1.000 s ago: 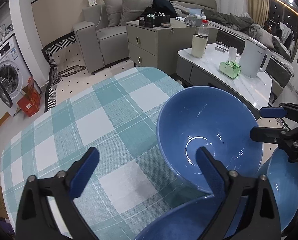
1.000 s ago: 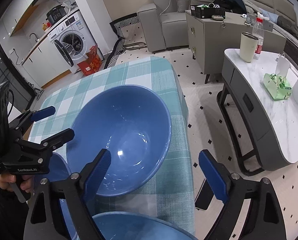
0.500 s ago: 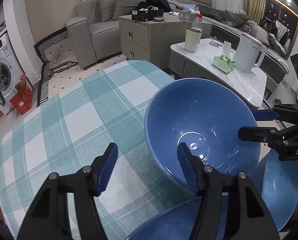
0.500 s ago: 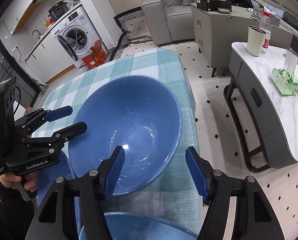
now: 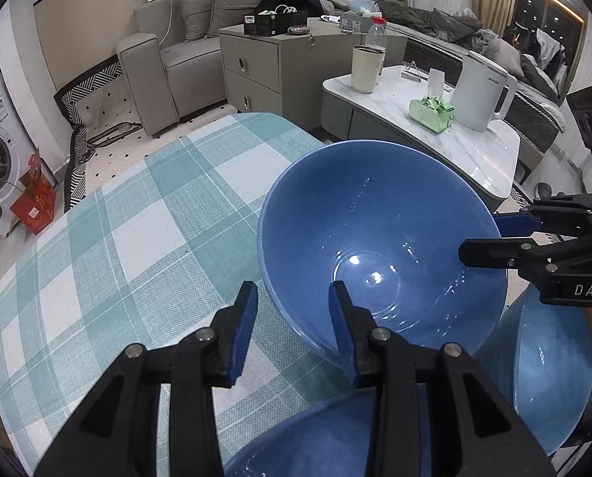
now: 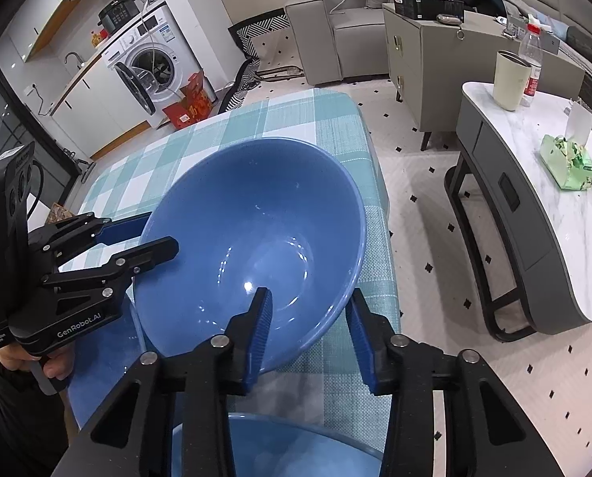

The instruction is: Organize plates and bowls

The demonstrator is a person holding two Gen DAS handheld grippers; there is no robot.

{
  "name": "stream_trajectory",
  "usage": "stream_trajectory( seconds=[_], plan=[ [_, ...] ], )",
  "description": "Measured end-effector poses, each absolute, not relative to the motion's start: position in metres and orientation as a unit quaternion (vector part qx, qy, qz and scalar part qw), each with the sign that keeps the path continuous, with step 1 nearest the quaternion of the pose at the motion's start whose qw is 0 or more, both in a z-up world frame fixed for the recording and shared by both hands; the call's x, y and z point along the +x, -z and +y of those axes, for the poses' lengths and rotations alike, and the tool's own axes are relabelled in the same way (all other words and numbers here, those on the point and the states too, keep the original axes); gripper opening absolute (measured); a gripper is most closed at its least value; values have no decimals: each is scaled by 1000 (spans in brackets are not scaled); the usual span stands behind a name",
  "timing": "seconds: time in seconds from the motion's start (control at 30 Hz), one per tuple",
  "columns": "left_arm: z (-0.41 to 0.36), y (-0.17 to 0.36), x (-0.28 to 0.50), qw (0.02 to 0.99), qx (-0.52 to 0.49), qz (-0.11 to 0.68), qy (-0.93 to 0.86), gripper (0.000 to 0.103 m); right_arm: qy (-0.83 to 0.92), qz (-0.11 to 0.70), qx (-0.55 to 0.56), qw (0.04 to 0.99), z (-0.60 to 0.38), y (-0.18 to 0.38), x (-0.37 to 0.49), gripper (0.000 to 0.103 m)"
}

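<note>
The checked tablecloth [image 5: 129, 246] covers the table, and the large blue bowl [image 5: 379, 238] sits near its right edge. Left gripper [image 5: 292, 330] and right gripper [image 6: 307, 330] straddle the bowl's opposite rims, jaws closing, pads not yet visibly pressing.

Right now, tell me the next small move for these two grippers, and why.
Probably finish closing both, then lift. The left gripper and right gripper each straddle the big blue bowl's rim on opposite sides, jaws closing, pads seemingly not yet pressing. It sits on the checked tablecloth.
</note>
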State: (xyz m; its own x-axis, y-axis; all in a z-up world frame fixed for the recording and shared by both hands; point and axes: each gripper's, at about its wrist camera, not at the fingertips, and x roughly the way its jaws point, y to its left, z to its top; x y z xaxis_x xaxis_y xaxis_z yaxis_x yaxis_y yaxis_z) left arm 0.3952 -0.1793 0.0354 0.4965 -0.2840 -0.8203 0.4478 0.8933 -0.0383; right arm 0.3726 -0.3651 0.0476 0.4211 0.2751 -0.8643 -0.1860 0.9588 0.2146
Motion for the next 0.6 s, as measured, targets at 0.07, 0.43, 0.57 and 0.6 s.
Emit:
stream_trajectory(
  seconds=[0.07, 0.43, 0.57, 0.6],
  plan=[
    [-179, -35, 395, 860, 88, 455, 215, 26, -139, 519, 41, 842, -365, -48, 372, 35],
    [-179, -37, 394, 861, 88, 453, 213, 22, -126, 511, 29, 850, -367, -47, 369, 23],
    [-179, -38, 393, 863, 89, 450, 212, 21, -123, 506, 24, 853, -367, -48, 368, 23],
    [-180, -38, 393, 864, 89, 449, 211, 21, -123, 505, 23, 854, -367, -49, 368, 23]
  ],
)
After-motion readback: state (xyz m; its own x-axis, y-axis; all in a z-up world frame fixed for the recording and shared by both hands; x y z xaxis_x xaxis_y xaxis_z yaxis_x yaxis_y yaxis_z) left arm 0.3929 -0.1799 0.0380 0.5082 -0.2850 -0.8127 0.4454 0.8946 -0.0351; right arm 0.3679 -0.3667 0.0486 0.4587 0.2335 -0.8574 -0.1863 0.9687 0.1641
